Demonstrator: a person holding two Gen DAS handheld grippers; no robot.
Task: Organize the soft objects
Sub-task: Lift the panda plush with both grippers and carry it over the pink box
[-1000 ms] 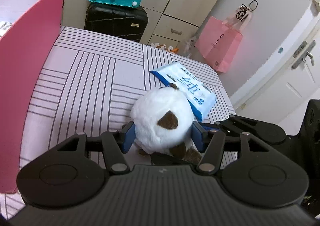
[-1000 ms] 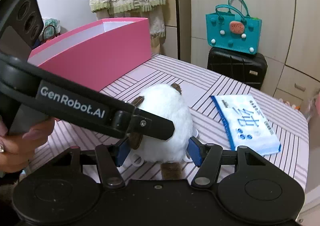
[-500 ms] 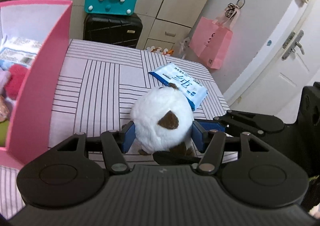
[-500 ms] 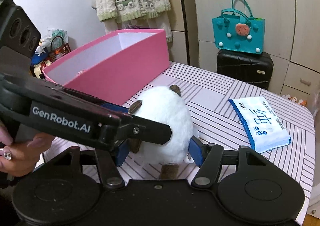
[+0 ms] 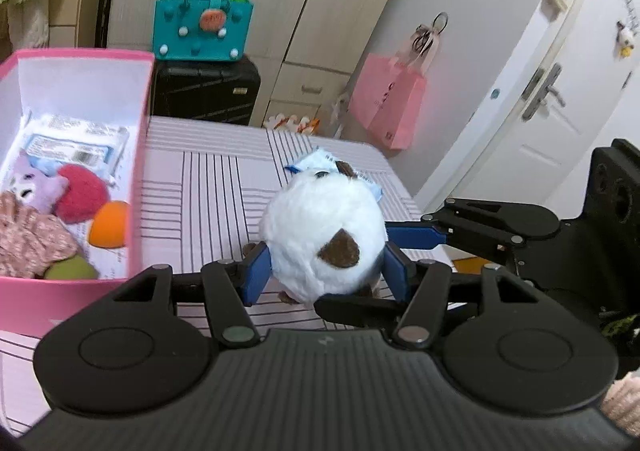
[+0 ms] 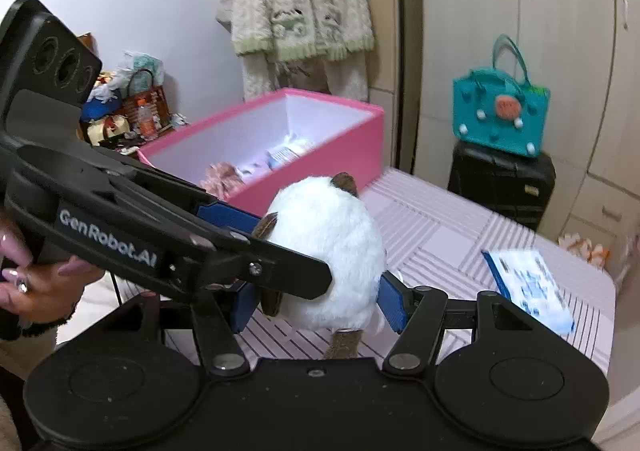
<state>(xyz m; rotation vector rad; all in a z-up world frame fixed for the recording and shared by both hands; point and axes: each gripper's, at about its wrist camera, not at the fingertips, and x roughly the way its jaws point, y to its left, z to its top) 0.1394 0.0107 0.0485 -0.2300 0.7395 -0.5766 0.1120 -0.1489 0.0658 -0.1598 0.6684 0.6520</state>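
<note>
A round white plush toy (image 5: 324,235) with brown ears hangs above the striped table (image 5: 208,187), held from two sides. My left gripper (image 5: 326,273) is shut on it, blue pads pressed into its flanks. My right gripper (image 6: 318,303) is shut on the same plush toy (image 6: 328,251), crossing the left one at an angle. To the left stands the open pink box (image 5: 138,171), also far left in the right wrist view (image 6: 320,159), holding several soft toys and a packet. A blue-and-white wipes packet (image 6: 528,291) lies on the table to the right, mostly hidden behind the plush in the left wrist view.
A teal handbag (image 5: 202,31) sits on a black suitcase (image 5: 204,91) beyond the table's far edge. A pink paper bag (image 5: 386,103) hangs by the white door. A fluffy cardigan (image 6: 300,3) hangs behind the box. A person's hand (image 6: 36,283) holds the left gripper.
Both grippers have risen with the plush, lifting it off the table and carrying it toward the pink box, whose inside has come into view. The wipes packet stayed put.
</note>
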